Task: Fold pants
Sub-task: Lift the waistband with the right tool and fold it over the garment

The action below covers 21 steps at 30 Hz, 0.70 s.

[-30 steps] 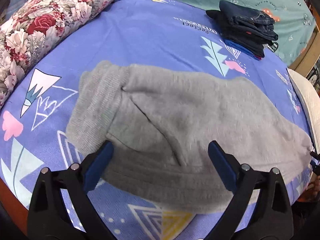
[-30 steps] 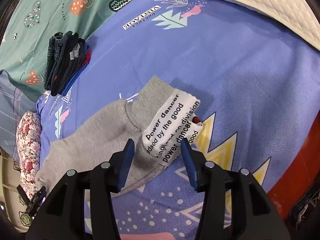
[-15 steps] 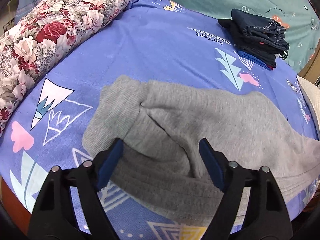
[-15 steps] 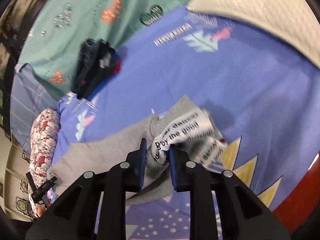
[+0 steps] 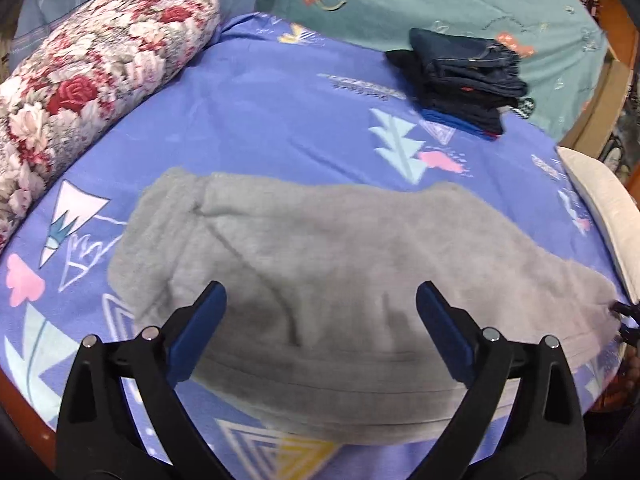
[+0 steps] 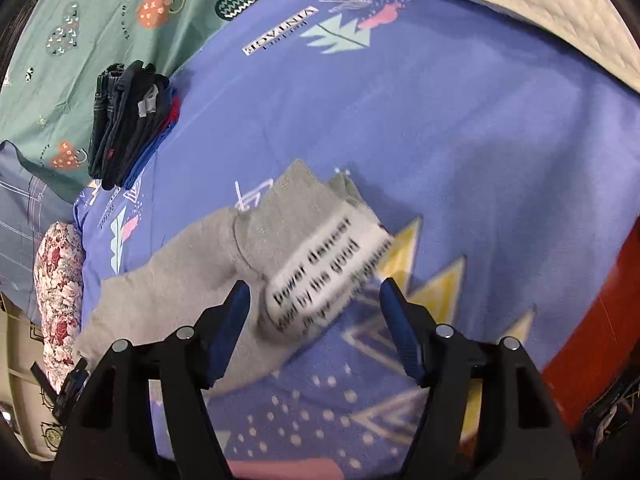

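Grey fleece pants [image 5: 340,280], folded lengthwise, lying flat across bed w/ blue-violet patterned sheet [image 5: 280,120]; white printed band at one end [image 6: 328,276]. Left tool [image 5: 318,322]: fingers spread wide, released, over pants' near edge. Right tool [image 6: 314,312]: fingers apart, released, either side of printed band; contact w/ cloth can't tell. Stack of dark folded jeans [image 5: 464,84] well apart, far side. Floral bolster pillow [image 5: 80,92] at sheet's edge. Cream quilted cushion [image 6: 500,4] opposite.

Bed with printed bedding.
Blue patterned sheet [image 5: 280,120], floral bolster [image 5: 80,92], teal cover [image 5: 440,4], quilted cream pillow [image 6: 500,4], red-brown bed edge [image 6: 592,320].
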Motion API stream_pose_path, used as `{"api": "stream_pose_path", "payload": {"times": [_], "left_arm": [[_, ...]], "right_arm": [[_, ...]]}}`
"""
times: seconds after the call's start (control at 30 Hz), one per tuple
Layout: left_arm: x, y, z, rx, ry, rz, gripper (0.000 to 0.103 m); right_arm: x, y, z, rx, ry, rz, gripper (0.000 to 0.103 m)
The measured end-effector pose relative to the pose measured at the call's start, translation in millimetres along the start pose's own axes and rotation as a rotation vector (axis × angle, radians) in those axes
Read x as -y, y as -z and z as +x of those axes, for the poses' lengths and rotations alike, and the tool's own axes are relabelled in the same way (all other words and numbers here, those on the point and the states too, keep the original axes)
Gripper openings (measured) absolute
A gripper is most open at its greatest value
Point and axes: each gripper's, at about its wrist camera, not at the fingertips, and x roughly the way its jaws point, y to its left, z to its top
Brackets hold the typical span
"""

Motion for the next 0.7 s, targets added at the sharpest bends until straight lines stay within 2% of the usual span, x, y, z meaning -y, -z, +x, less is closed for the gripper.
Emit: {"api": "stream_pose_path", "payload": {"times": [0.03, 0.07, 0.13, 0.17, 0.2, 0.27, 0.33, 0.4, 0.5, 0.6, 0.67, 0.7], "left_arm": [[5, 1, 1, -0.002, 0.013, 0.009, 0.097], [10, 2, 3, -0.005, 0.027, 0.016, 0.097], [14, 5, 8, -0.021, 0.060, 0.011, 0.097], [15, 6, 11, -0.026, 0.072, 0.006, 0.097], [15, 8, 13, -0.029, 0.084, 0.000, 0.097], [14, 10, 18, -0.036, 0.097, -0.010, 0.097], [14, 9, 23, -0.048, 0.108, -0.020, 0.097], [16, 7, 22, -0.042, 0.112, -0.013, 0.097], [19, 6, 14, -0.015, 0.117, -0.008, 0.097], [19, 8, 6, 0.004, 0.127, -0.025, 0.097], [17, 12, 2, 0.009, 0.128, -0.039, 0.097], [15, 14, 0, 0.009, 0.125, -0.045, 0.097]], "right_arm": [[0, -2, 3, 0.013, -0.005, 0.005, 0.069], [-2, -3, 6, 0.027, -0.018, 0.006, 0.074], [-8, -2, 14, 0.031, -0.063, -0.010, 0.074], [-9, 0, 15, 0.046, -0.076, -0.015, 0.062], [-9, 3, 15, 0.048, -0.090, -0.017, 0.044], [-12, 8, 4, 0.110, -0.101, -0.032, 0.030], [-28, 12, -15, 0.183, -0.111, -0.078, 0.027], [-65, 14, -36, 0.268, -0.096, -0.201, 0.026], [-164, 28, -55, 0.384, -0.031, -0.529, 0.025], [-244, 52, -36, 0.380, -0.050, -0.752, 0.025], [-297, 84, 2, 0.335, -0.042, -0.926, 0.024], [-318, 105, 28, 0.282, -0.024, -1.021, 0.024]]}}
